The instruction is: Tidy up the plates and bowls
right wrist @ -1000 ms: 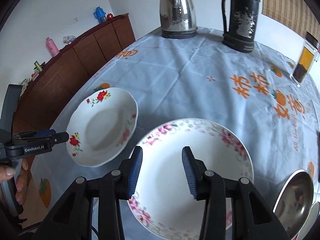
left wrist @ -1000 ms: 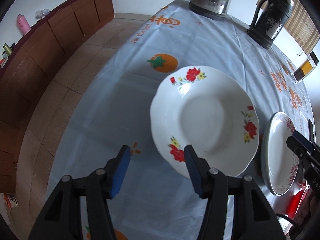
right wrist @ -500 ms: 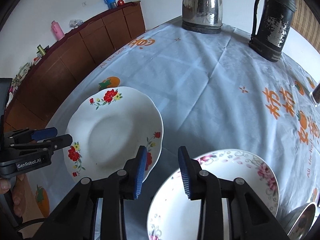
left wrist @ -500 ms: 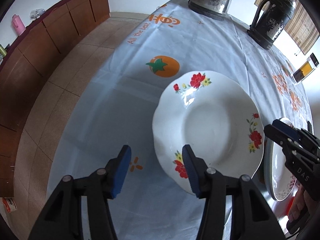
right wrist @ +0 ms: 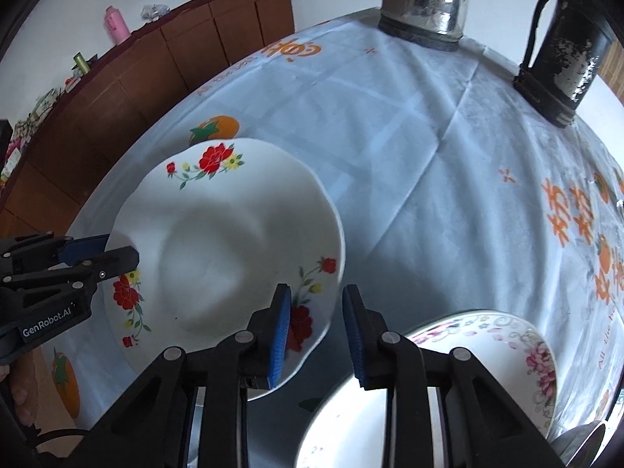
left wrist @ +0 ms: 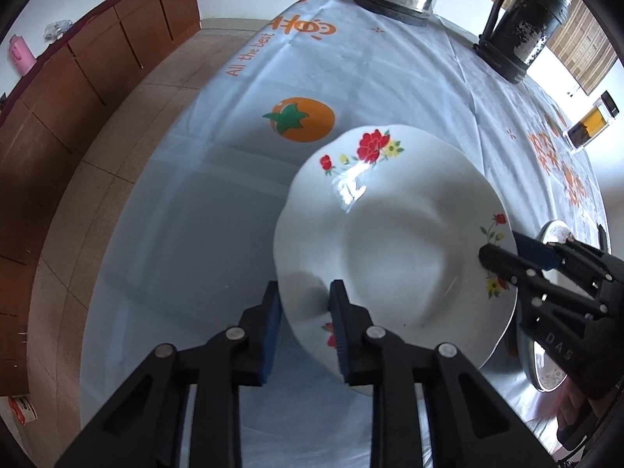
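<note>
A white plate with red flowers (left wrist: 390, 234) (right wrist: 226, 241) lies on the pale blue tablecloth (left wrist: 234, 214), its right side looking a little raised over a dark shadow. My left gripper (left wrist: 304, 292) straddles its left rim. Its jaws are closing, one pad on top of the plate and one against the outer edge. My right gripper (right wrist: 316, 296) has the opposite rim between its narrowed jaws, one finger over the plate and one outside the edge. Each gripper shows in the other's view, left (right wrist: 117, 249) and right (left wrist: 503, 249), both clamped over the rim.
A pink-flowered plate (right wrist: 487, 351) sits just right of the right gripper, with a metal bowl (right wrist: 585, 440) at the corner. A steel kettle (right wrist: 425, 0), a black thermos (right wrist: 561, 46) and a tea jar (left wrist: 592, 124) stand at the far side. The table edge and the floor (left wrist: 117, 156) are to the left.
My right gripper swung left from over the pink-flowered plate to the red-flowered plate's right rim. My left jaws narrowed onto the left rim. The plate's right side now looks raised.
</note>
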A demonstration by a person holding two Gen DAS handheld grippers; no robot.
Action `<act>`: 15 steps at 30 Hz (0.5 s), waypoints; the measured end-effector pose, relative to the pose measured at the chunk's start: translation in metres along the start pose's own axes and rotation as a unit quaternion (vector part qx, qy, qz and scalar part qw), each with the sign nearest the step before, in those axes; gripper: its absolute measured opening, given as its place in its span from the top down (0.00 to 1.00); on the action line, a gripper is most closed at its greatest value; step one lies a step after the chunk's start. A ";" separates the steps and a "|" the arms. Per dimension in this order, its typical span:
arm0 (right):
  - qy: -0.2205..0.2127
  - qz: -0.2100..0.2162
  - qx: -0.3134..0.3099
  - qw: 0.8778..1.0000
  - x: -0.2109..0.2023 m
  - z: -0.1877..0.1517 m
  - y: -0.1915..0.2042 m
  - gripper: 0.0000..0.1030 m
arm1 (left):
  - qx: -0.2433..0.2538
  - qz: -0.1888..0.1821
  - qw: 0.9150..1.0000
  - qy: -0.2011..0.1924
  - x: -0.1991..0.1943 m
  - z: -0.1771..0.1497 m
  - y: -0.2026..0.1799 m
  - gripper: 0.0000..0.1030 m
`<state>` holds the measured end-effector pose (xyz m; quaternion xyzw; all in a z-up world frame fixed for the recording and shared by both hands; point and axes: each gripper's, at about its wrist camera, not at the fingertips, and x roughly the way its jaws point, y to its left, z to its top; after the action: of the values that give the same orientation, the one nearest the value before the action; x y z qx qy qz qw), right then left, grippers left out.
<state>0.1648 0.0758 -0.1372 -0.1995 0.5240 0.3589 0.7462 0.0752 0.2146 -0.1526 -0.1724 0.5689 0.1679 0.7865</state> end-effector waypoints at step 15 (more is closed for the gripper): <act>-0.009 0.002 0.016 1.000 -0.005 -0.006 0.006 0.75 | -0.004 0.009 1.000 0.007 -0.003 -0.003 0.002 0.79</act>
<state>0.1560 0.0742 -0.1344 -0.1829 0.5234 0.3540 0.7532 0.0706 0.2143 -0.1508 -0.1717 0.5753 0.1762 0.7801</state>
